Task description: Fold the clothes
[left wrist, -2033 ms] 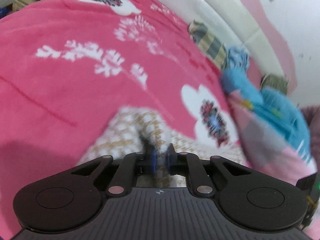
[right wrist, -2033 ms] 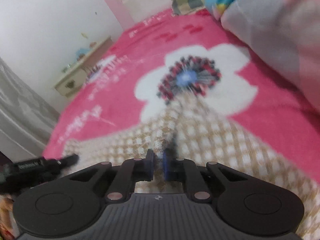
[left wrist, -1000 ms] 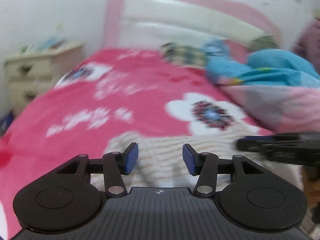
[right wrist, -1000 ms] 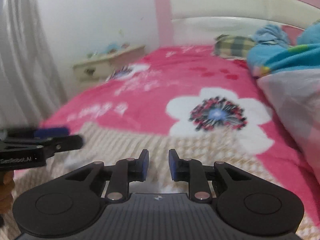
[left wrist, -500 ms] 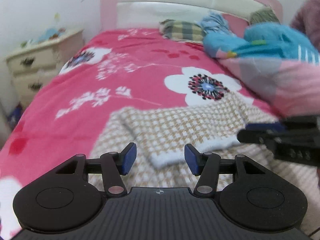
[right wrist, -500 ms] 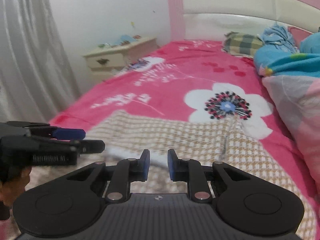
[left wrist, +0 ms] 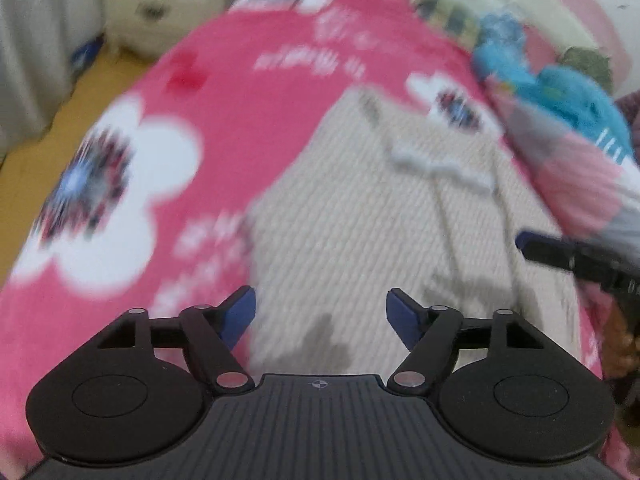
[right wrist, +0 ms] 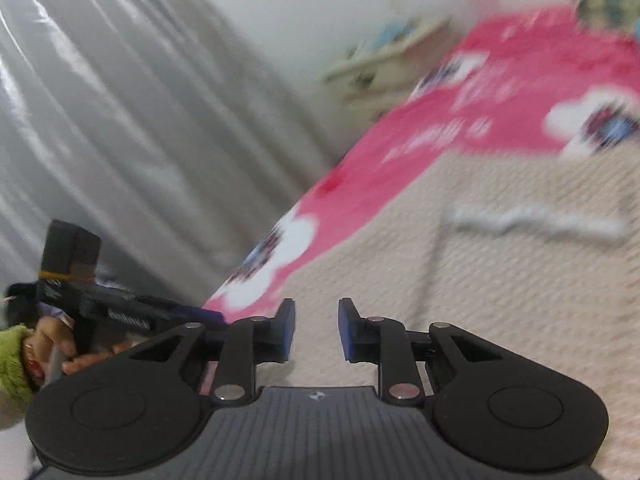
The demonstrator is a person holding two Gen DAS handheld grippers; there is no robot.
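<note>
Room: we see a grey pleated curtain (right wrist: pixel 120 128) beside the bed and a cream drawer chest (left wrist: pixel 160 4) on a wooden floor.
Bed cover: a fuzzy pink blanket (left wrist: pixel 240 92) with big white flowers covers the bed; both views are smeared by motion.
Bedding pile: a rumpled blue and pink quilt (left wrist: pixel 568 120) lies along the blanket's far right edge.
Garment: a cream, nubby woven garment (left wrist: pixel 360 216) lies flat on the blanket, partly folded over itself, with a fluffy white trim strip (left wrist: pixel 440 166) across it.
Left gripper: our left gripper (left wrist: pixel 320 314) is spread wide and holds nothing; the garment's near part lies just ahead of its blue pads (left wrist: pixel 402 312).
Right gripper: our right gripper (right wrist: pixel 316 328) shows a narrow gap between its blue pads, gripping nothing, over the garment's near left edge.
Writing: the white lettering on the black gripper body is too blurred for us to read.
</note>
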